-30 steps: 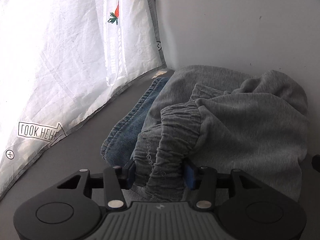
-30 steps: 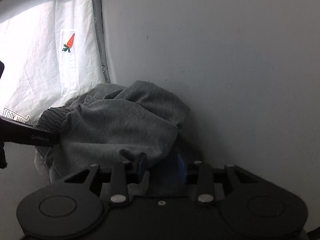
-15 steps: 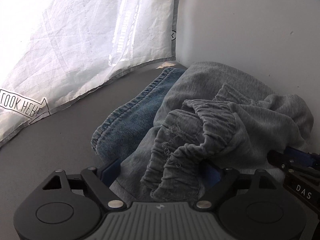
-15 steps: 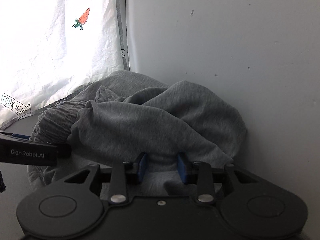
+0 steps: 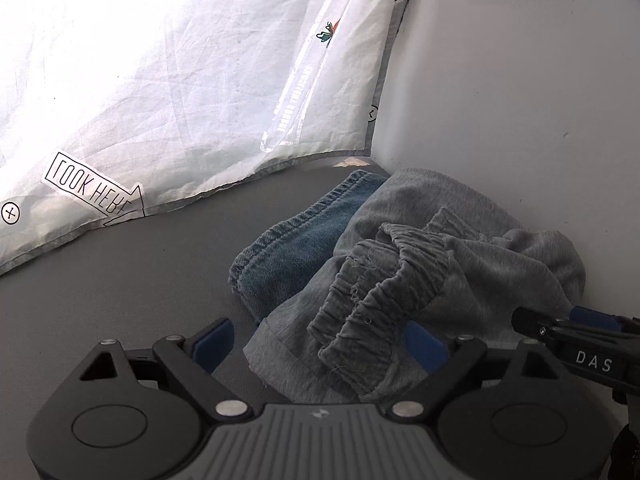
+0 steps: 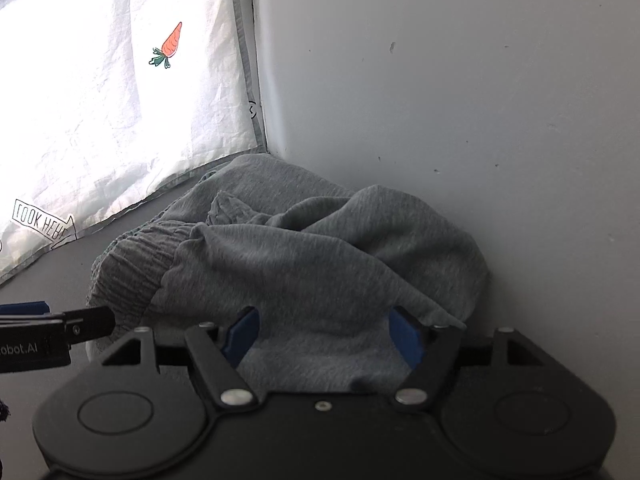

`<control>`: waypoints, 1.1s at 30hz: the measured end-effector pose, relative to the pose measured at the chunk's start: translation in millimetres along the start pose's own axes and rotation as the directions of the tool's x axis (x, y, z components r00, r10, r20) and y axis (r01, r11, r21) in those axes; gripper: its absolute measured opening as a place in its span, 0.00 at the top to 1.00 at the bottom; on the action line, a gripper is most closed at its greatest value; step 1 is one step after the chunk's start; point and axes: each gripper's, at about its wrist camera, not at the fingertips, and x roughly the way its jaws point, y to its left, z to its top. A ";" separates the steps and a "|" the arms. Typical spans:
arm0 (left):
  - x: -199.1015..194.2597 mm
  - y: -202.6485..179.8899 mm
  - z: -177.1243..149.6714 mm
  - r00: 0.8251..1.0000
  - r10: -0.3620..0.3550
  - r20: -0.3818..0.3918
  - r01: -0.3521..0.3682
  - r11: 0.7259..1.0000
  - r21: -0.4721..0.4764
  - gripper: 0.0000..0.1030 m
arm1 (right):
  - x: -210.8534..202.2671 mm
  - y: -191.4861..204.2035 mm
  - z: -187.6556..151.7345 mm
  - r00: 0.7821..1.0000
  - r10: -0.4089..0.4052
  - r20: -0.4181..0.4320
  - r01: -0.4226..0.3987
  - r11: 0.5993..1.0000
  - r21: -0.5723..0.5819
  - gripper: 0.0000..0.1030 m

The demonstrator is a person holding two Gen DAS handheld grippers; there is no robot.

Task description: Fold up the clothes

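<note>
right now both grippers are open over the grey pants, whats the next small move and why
Probably draw both grippers back and clear. The left gripper and right gripper have just opened, and the grey pants lie bunched in the corner, partly on the denim piece, with cloth between the fingers but unpinched. They look set down, not neatly folded.

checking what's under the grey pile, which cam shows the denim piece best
The left wrist view: the blue denim garment lies on the grey surface with its stitched hem exposed, the grey sweatpants partly over it. In the right wrist view the sweatpants hide it completely.
</note>
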 end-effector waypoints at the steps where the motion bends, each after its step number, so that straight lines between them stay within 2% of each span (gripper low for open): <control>1: -11.4 2.1 -1.2 1.000 0.004 0.017 -0.003 1.000 -0.008 0.10 | -11.6 0.3 0.8 1.000 -0.002 0.021 0.002 1.000 -0.002 0.19; 4: -48.8 8.0 -6.7 0.997 0.019 0.069 -0.017 0.999 -0.033 0.09 | -41.0 4.6 2.8 0.998 0.016 0.057 -0.015 1.000 -0.007 0.14; 8: -115.5 11.3 -31.9 0.986 0.082 0.144 -0.074 0.995 -0.062 0.06 | -91.6 13.4 -3.5 0.993 0.063 0.104 -0.058 0.997 -0.044 0.09; 11: -168.3 16.4 -61.1 0.966 0.160 0.206 -0.143 0.985 -0.095 0.04 | -136.3 24.7 -18.2 0.982 0.123 0.144 -0.112 0.990 -0.080 0.07; 12: -189.7 20.5 -77.5 0.953 0.201 0.226 -0.178 0.977 -0.116 0.03 | -150.0 30.3 -24.1 0.977 0.150 0.154 -0.137 0.986 -0.092 0.06; 16: -254.8 35.3 -139.2 0.906 0.342 0.250 -0.306 0.936 -0.172 0.01 | -199.2 54.9 -58.5 0.954 0.259 0.149 -0.236 0.959 -0.160 0.03; 19: -295.5 49.4 -186.7 0.864 0.435 0.252 -0.379 0.893 -0.242 0.00 | -230.4 74.7 -91.8 0.939 0.318 0.129 -0.283 0.931 -0.232 0.01; 21: -324.3 63.7 -221.4 0.835 0.502 0.225 -0.422 0.847 -0.323 0.00 | -252.8 86.8 -113.1 0.931 0.348 0.109 -0.308 0.910 -0.277 0.01; 23: -350.8 75.5 -247.3 0.816 0.546 0.191 -0.446 0.804 -0.392 0.00 | -273.4 99.3 -130.7 0.919 0.384 0.092 -0.340 0.888 -0.310 0.01; 26: -387.8 91.1 -280.4 0.787 0.594 0.166 -0.478 0.758 -0.443 0.00 | -305.1 118.2 -155.7 0.899 0.431 0.076 -0.380 0.855 -0.353 0.01; 30: -430.7 108.6 -316.0 0.753 0.642 0.147 -0.529 0.722 -0.446 0.00 | -342.6 141.3 -186.3 0.881 0.467 0.077 -0.409 0.834 -0.370 0.01; 31: -440.3 112.1 -323.6 0.750 0.645 0.145 -0.536 0.722 -0.438 0.00 | -351.9 146.3 -195.4 0.877 0.474 0.076 -0.418 0.832 -0.364 0.01; 33: -459.8 117.6 -341.2 0.757 0.637 0.147 -0.538 0.735 -0.413 0.00 | -370.0 157.0 -215.1 0.871 0.487 0.072 -0.435 0.830 -0.349 0.01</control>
